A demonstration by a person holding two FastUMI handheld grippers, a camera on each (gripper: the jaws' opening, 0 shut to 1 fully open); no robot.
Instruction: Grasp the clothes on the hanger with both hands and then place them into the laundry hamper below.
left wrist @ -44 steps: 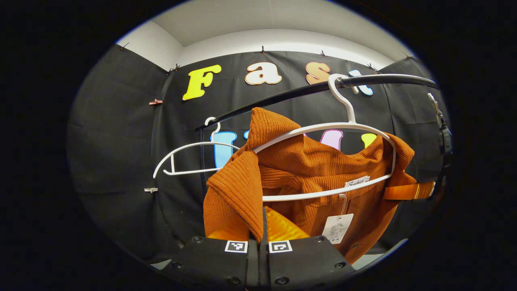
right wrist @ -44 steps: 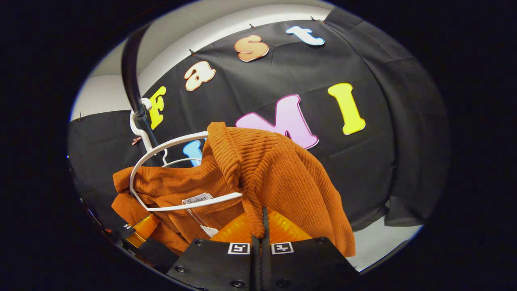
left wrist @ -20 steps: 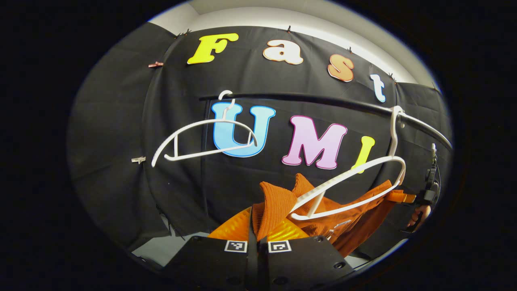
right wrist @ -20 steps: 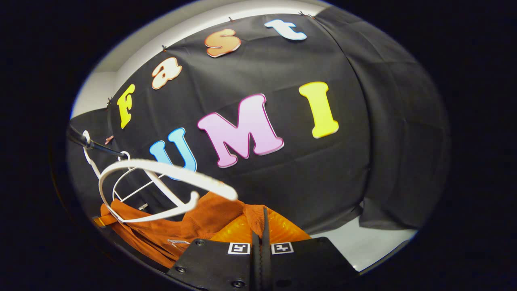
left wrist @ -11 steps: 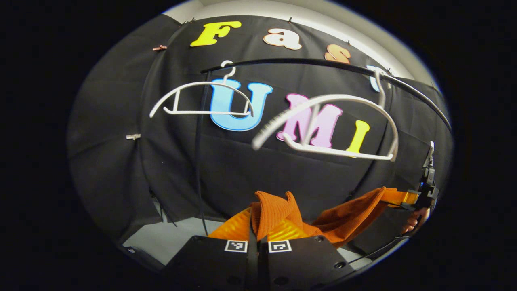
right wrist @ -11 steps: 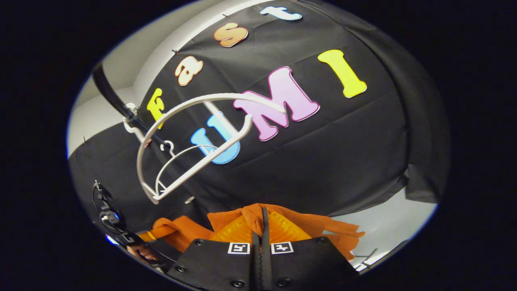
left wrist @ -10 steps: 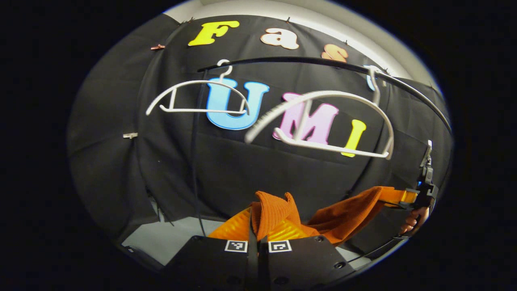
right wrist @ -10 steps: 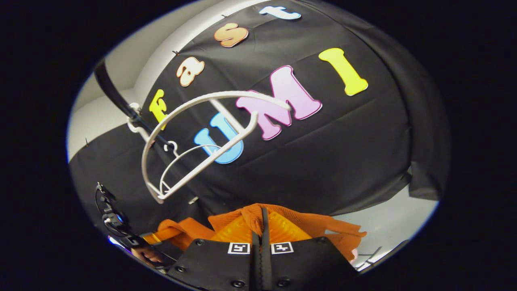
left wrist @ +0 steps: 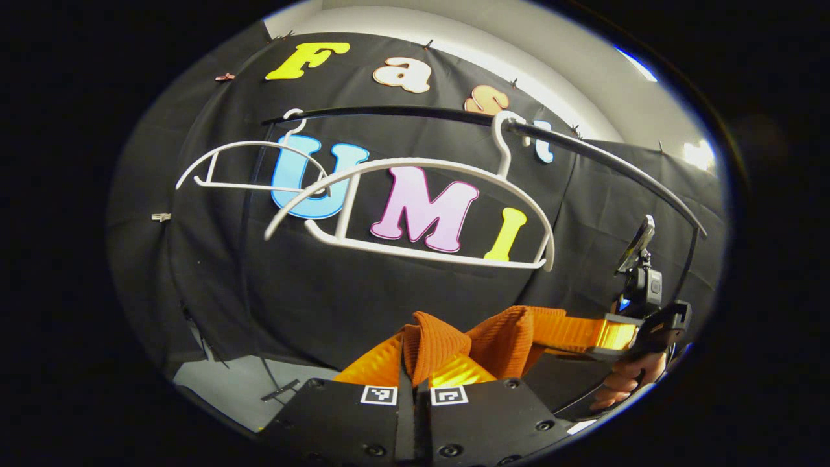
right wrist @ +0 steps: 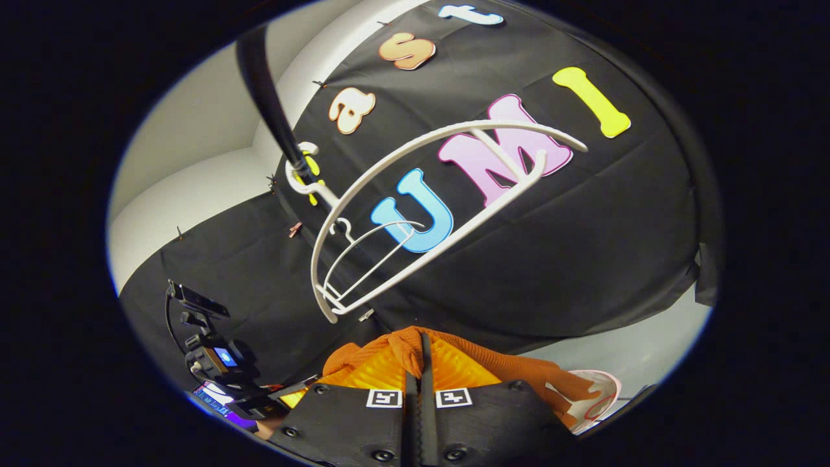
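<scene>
Left tongs (left wrist: 414,373) clamped on a fold of the orange sweater (left wrist: 441,337); right tongs (right wrist: 419,370) clamped on another fold. Sweater hangs stretched between them, off and below the bare white hanger (left wrist: 415,207) on the black rail (left wrist: 583,152). Second white hanger (left wrist: 246,168) farther along. Hand (left wrist: 626,379) holds the right tongs.

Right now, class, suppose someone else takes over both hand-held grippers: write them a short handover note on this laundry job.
Left hand-held gripper: shut on the orange sweater.
Right hand-held gripper: shut on the same sweater; also seen far right in the left gripper view.
The white hanger hangs bare on the black rail; a second bare hanger hangs behind it.
Done: the sweater is off the hanger and stretched between both grippers.
Left: lower it into the hamper, then release.
</scene>
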